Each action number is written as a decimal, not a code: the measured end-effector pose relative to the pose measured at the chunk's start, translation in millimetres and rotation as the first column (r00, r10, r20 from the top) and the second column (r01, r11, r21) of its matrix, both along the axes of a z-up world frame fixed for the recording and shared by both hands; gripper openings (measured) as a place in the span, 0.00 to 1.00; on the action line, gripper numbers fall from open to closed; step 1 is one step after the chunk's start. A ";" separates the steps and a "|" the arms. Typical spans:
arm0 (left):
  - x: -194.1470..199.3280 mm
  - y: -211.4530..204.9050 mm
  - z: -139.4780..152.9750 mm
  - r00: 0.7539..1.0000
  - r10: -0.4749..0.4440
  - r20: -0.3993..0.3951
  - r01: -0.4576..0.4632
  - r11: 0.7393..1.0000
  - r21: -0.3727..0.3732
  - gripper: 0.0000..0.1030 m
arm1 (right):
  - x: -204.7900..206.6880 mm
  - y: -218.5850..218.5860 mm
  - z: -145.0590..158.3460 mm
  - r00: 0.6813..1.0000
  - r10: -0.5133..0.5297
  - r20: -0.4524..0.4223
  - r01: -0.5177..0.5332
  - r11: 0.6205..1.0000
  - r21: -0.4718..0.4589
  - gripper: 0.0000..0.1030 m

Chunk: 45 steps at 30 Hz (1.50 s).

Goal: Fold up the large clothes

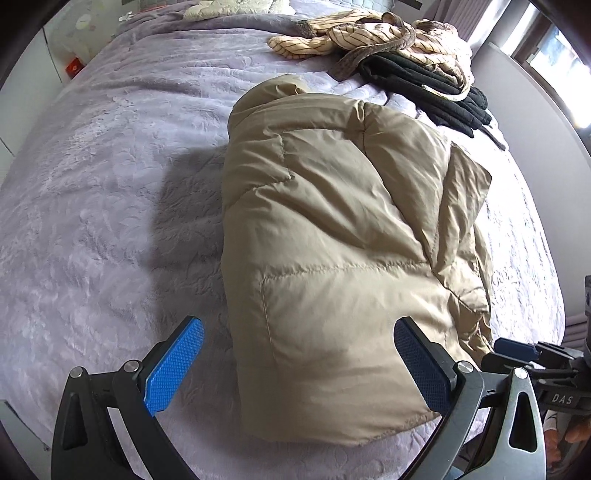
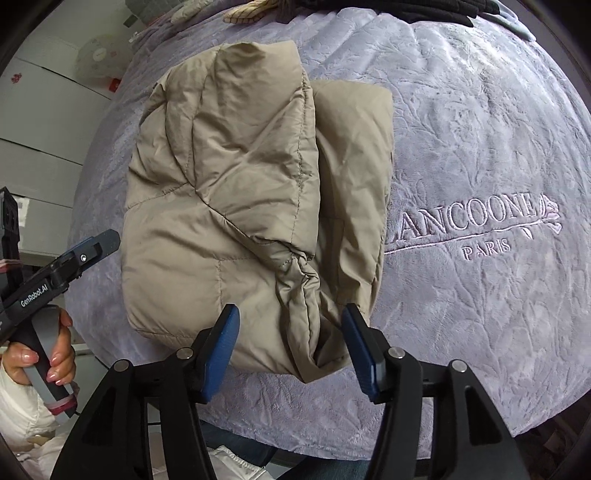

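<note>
A tan puffer jacket (image 1: 332, 229) lies folded into a thick bundle on a lilac bedspread (image 1: 110, 184). It also shows in the right wrist view (image 2: 236, 206), with a flatter layer sticking out on its right. My left gripper (image 1: 299, 350) is open, its blue pads wide apart over the bundle's near end, holding nothing. My right gripper (image 2: 291, 343) is open too, its pads on either side of the bundle's near right corner, not closed on it. The left gripper also shows in the right wrist view (image 2: 92, 247), held by a hand.
A striped beige garment (image 1: 369, 33) and a stack of folded black clothes (image 1: 436, 92) lie at the bed's far right. The bedspread (image 2: 480, 147) carries embroidered lettering (image 2: 476, 229) right of the jacket. White cabinets (image 2: 40, 122) stand left of the bed.
</note>
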State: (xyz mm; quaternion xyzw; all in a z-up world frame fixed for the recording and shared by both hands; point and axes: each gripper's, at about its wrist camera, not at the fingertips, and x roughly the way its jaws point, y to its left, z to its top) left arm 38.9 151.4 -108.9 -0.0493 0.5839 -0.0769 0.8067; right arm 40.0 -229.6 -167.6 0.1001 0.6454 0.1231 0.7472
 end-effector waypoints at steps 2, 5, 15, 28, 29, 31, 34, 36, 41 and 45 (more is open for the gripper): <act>-3.7 1.7 2.9 1.000 0.005 0.002 -0.005 1.000 0.007 1.00 | -5.7 2.4 9.2 1.000 -0.005 0.005 0.005 1.000 -0.006 0.64; -9.6 6.0 7.4 1.000 0.019 -0.004 -0.019 1.000 0.008 1.00 | -10.4 2.5 22.5 1.000 -0.010 0.016 0.010 1.000 -0.014 0.68; -26.4 11.8 24.3 0.999 0.042 0.035 -0.043 0.999 0.012 1.00 | -9.5 18.8 46.8 0.998 -0.014 0.060 0.016 0.999 -0.037 0.76; -30.5 11.7 76.0 0.990 0.088 0.109 -0.089 0.996 0.008 1.00 | -10.8 46.6 105.3 0.970 -0.010 0.243 0.050 0.986 -0.158 0.90; -31.1 11.8 81.8 0.987 0.097 0.126 -0.100 0.995 0.015 1.00 | -12.0 47.8 112.9 0.962 -0.015 0.272 0.060 0.985 -0.160 0.90; -33.9 9.7 91.8 0.982 0.099 0.159 -0.105 0.994 0.031 1.00 | -13.3 50.3 125.3 0.952 -0.022 0.305 0.077 0.983 -0.169 0.99; -37.0 6.6 104.9 0.975 0.101 0.199 -0.117 0.991 0.071 1.00 | -14.4 52.2 138.2 0.940 -0.035 0.338 0.105 0.976 -0.192 1.00; -39.1 6.0 111.3 0.970 0.112 0.216 -0.135 0.987 0.092 1.00 | -15.2 52.9 145.0 0.933 -0.035 0.359 0.112 0.974 -0.197 1.00; -42.0 8.4 119.3 0.964 0.145 0.225 -0.171 0.980 0.104 1.00 | -17.5 54.7 155.8 0.922 -0.031 0.387 0.126 0.967 -0.222 1.00; -44.9 9.1 125.9 0.960 0.153 0.234 -0.185 0.975 0.121 1.00 | -18.7 55.3 160.2 0.915 -0.027 0.403 0.134 0.962 -0.238 1.00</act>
